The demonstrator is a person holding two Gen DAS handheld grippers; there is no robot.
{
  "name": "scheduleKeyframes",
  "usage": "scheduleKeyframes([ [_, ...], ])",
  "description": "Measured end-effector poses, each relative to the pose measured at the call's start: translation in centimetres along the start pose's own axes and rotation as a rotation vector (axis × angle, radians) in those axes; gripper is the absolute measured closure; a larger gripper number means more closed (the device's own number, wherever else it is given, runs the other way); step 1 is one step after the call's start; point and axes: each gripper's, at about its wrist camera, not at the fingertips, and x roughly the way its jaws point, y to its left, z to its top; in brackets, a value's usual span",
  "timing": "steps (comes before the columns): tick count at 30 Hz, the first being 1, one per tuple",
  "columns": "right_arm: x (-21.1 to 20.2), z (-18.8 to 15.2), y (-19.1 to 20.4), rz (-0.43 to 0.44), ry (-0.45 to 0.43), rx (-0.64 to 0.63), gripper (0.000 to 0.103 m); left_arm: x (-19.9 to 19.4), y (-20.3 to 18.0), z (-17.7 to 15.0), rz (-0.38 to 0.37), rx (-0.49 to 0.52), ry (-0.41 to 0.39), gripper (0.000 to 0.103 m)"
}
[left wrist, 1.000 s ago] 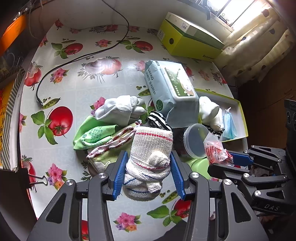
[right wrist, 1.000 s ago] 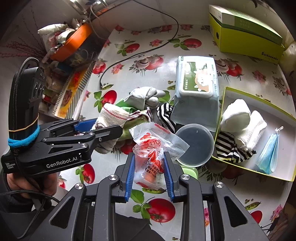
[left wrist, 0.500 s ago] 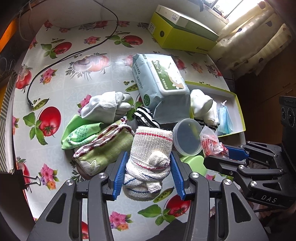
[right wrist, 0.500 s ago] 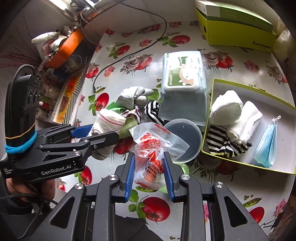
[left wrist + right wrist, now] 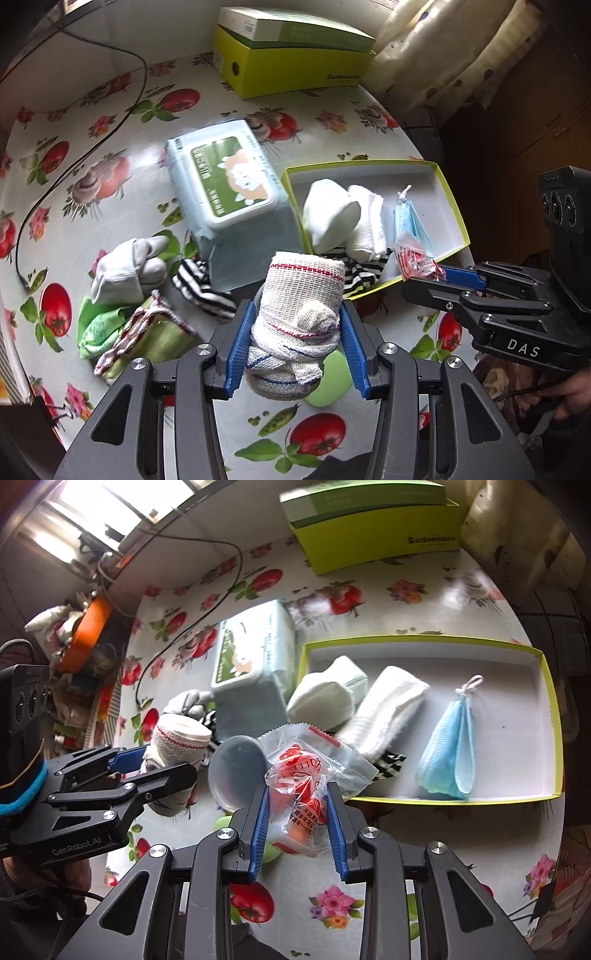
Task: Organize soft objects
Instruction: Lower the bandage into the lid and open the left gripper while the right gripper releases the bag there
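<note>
A rolled white cloth (image 5: 299,325) is clamped in the left gripper (image 5: 297,332) above the desk (image 5: 110,206), near the yellow-rimmed tray (image 5: 546,686). The right gripper (image 5: 295,819) pinches a clear packet with red print (image 5: 306,779) at the tray's front edge; inside lie white socks (image 5: 328,694) and a blue mask (image 5: 447,760)

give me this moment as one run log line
left claw: shut on rolled white knit cloth | right claw: shut on clear red-printed plastic packet | both above flowered table beside yellow-rimmed tray
</note>
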Motion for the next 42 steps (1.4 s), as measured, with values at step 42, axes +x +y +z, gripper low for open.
scheduleKeyframes([
  [42,-1.1,0.8,-14.8,-0.140,-0.073,0.285,0.052,11.0,-11.2,12.0,-0.082,0.179,0.117,0.056],
])
